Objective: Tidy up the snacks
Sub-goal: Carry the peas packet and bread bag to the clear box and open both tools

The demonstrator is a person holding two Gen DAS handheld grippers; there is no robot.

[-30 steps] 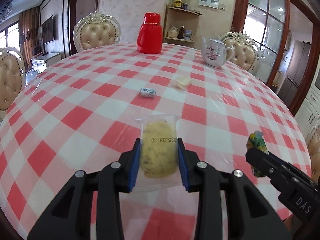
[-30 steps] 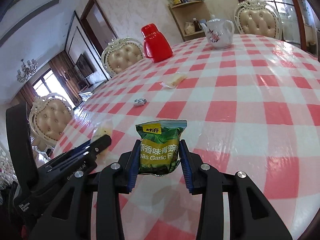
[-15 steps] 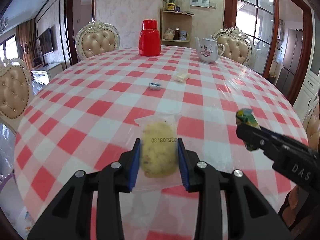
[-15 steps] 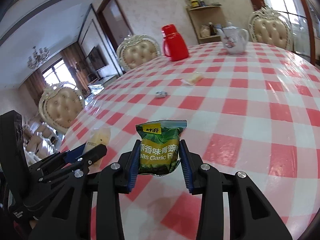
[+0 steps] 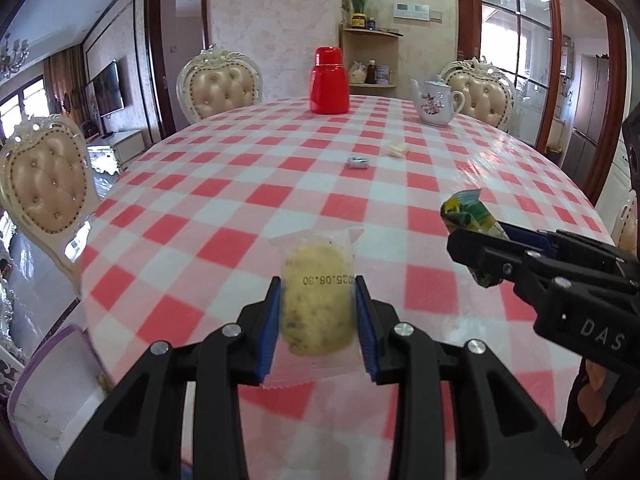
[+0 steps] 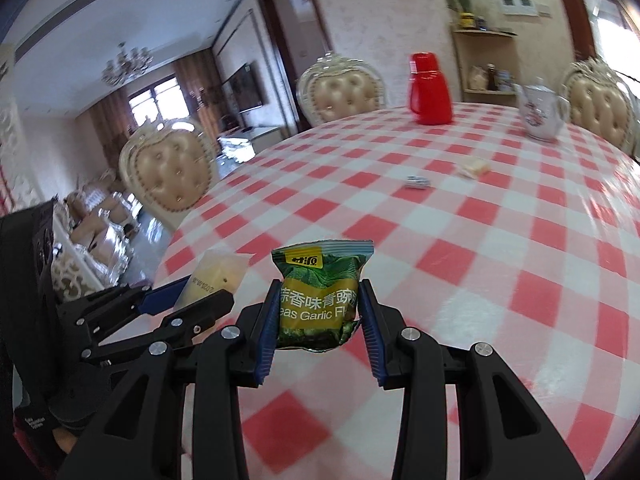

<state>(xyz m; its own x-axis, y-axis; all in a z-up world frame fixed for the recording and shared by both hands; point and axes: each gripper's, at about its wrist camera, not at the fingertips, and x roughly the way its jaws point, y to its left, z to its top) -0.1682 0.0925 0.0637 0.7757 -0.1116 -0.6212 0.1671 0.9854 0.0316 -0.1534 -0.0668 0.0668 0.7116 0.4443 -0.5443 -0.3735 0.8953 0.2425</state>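
Above the checked desk, near its edge, both tongs carry snacks: the left tongs clench a clear-wrapped yellow cake, long axis pointing forward; the right tongs grip a green pea packet upright. A purple-rimmed box sits below the desk's left edge, nearer the left tongs, probably the drop spot.
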